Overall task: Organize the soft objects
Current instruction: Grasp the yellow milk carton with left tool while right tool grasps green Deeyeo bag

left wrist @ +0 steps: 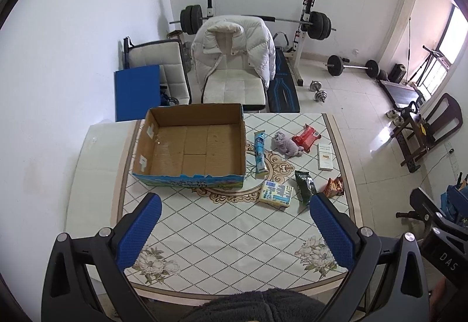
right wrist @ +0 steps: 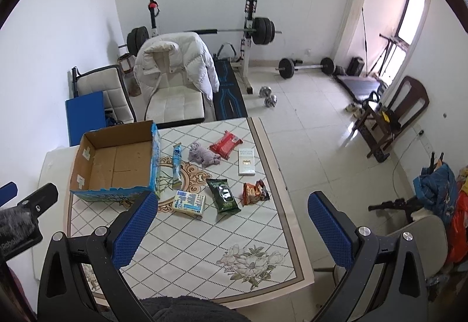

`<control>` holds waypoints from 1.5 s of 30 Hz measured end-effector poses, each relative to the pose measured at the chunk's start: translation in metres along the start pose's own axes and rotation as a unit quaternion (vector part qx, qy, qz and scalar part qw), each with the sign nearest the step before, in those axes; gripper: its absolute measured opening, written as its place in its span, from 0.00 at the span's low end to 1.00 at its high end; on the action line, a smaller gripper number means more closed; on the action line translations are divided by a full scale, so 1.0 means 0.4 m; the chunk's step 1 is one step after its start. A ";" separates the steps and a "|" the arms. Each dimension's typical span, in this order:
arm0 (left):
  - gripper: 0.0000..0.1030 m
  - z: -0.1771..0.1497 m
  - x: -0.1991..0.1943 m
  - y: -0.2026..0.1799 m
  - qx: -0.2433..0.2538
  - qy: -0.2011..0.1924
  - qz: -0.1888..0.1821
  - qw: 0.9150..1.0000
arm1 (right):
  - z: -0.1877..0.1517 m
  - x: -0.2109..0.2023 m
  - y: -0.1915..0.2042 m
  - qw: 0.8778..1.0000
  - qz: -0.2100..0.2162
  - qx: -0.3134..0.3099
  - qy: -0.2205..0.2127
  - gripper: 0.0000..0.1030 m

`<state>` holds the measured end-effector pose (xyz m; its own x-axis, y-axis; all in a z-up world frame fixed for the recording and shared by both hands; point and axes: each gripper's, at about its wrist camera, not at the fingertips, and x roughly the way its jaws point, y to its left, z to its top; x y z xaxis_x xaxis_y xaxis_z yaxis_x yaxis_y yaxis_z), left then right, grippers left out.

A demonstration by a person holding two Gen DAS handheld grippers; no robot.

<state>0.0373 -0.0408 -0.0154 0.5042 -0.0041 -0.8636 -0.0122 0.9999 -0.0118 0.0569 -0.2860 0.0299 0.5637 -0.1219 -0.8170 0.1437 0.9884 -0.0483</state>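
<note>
Both your jaws are wide apart, holding nothing. The soft purple cloth [right wrist: 203, 157] lies past the tabletop's [right wrist: 204, 237] middle, right of the box [right wrist: 117, 164]. Your right gripper [right wrist: 231, 230] is nearer.

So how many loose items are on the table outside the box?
7: blue tube, purple cloth, red pack, white box, tissue pack, green packet, orange snack bag.
</note>
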 end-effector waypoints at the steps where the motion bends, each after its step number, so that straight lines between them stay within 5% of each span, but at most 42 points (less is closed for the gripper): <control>1: 1.00 0.013 0.028 -0.011 0.000 0.006 -0.001 1.000 | 0.002 0.034 -0.020 1.000 -0.001 0.004 0.008 1.00; 10: 1.00 0.063 0.429 -0.106 -0.009 0.152 -0.050 0.987 | 0.013 0.467 -0.125 0.991 0.019 0.021 0.133 1.00; 17: 1.00 -0.006 0.766 -0.145 -0.095 0.296 -0.079 0.947 | -0.051 0.911 -0.084 0.964 0.090 -0.012 0.249 0.97; 20: 1.00 -0.036 0.833 -0.158 -0.117 0.327 -0.080 0.934 | -0.078 1.055 -0.064 0.946 0.119 -0.003 0.301 0.83; 25: 1.00 -0.067 0.924 -0.151 -0.158 0.368 -0.079 0.913 | -0.128 1.230 -0.016 0.923 0.130 -0.012 0.363 0.77; 29: 1.00 -0.080 0.984 -0.142 -0.197 0.393 -0.079 0.895 | -0.179 1.308 0.002 0.907 0.141 -0.008 0.396 0.53; 38: 1.00 -0.079 1.090 -0.170 -0.245 0.417 -0.041 0.874 | -0.285 1.274 -0.042 0.913 0.087 0.003 0.399 0.42; 45: 1.00 -0.087 1.163 -0.215 -0.184 0.431 0.038 0.883 | -0.353 1.250 -0.035 0.918 0.067 0.001 0.390 0.42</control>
<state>0.2429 -0.1291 -0.4337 -0.3517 -0.1062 -0.9301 -0.3764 0.9257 0.0366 0.2218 -0.3480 -0.4589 -0.1783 0.1030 -0.9786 0.1184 0.9895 0.0826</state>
